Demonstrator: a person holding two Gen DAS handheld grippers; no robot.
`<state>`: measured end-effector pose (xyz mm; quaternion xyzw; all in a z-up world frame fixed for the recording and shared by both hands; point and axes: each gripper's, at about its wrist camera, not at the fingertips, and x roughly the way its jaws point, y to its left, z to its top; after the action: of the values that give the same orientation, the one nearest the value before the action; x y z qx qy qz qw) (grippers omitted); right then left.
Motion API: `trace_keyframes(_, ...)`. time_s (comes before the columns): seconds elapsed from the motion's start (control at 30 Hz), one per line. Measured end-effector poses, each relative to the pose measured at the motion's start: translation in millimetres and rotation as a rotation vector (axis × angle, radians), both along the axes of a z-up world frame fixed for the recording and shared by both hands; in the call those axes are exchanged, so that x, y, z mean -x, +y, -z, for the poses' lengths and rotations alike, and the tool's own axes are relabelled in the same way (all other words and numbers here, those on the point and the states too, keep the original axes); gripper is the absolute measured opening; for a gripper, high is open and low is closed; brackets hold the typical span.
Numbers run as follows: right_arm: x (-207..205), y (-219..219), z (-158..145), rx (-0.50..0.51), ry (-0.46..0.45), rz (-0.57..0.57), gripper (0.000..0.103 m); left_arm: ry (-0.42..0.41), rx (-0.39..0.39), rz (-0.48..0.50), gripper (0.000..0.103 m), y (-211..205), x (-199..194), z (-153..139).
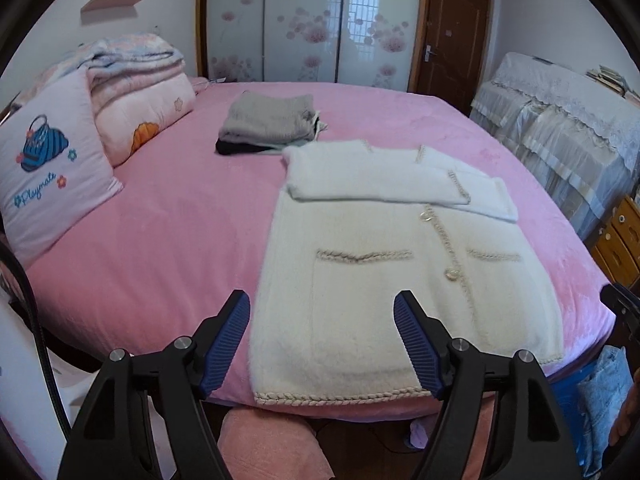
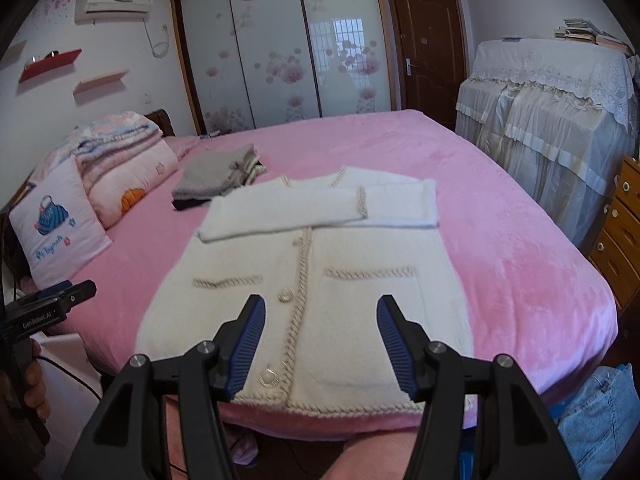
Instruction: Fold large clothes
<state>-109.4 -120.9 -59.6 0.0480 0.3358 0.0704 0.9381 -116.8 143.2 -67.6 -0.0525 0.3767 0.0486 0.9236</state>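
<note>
**Cream cardigan laid flat on the pink bed, both grippers open above its hem**

The cardigan (image 1: 384, 264) is a fluffy, cream-white knit, roughly rectangular as it lies front-up on the pink plush bedcover (image 1: 168, 232); its sleeves are folded across the chest in a soft horizontal band; a beige braided trim runs down the button line, along the two pocket tops and along the hem, and pale round buttons sit on the placket; the hem lies at the near edge of the bed. Further back on the bed, just beyond the collar, rests a small stack of folded clothes (image 1: 270, 124), grey fuzzy knit on top with a dark layer beneath; to the left stand a pink printed pillow (image 1: 48, 172) and a pile of folded quilts (image 1: 132, 80).

The left gripper (image 1: 322, 346) has its black arms and ribbed blue pads spread wide apart, holding nothing, hanging over the near left part of the cardigan; whether the pads touch the knit cannot be told. The right gripper (image 2: 322, 348) is likewise wide apart and empty, poised over the lower button line near the hem.
</note>
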Motion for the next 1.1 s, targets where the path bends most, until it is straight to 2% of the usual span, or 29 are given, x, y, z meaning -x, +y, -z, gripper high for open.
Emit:
trace_keyframes(0.23, -10.0, -25.8, 48.6, 0.028, 0.08, 0.042, 0.058, 0.109, 0.087, -0.024, 0.073, 37.2, -13.0, 70.8)
trace_keyframes(0.47, -32.0, -58.5, 87.2, 0.016, 0.151, 0.093, 0.058, 0.169, 0.172, -0.071, 0.073, 62.2, -25.8, 128.9)
trace_keyframes(0.6, -41.2, -77.4, 105.0, 0.012, 0.189, 0.126, 0.058, 0.2, 0.16, -0.073, 0.072, 64.0, -37.6, 151.9)
trace_keyframes(0.8, -46.7, -116.3, 135.8, -0.051, 0.271, 0.201, 0.058, 0.228, 0.185, -0.089, 0.072, 65.8, -42.0, 179.4)
trace_keyframes(1.03, -47.7, -152.7, 162.7, -0.121, 0.342, 0.245, 0.058, 0.228, 0.221, -0.095, 0.073, 70.2, -37.9, 189.4)
trace_keyframes(1.1, -49.5, -157.7, 170.8, -0.153, 0.365, 0.226, 0.053, 0.229, 0.255, -0.096, 0.074, 75.2, -38.7, 193.3)
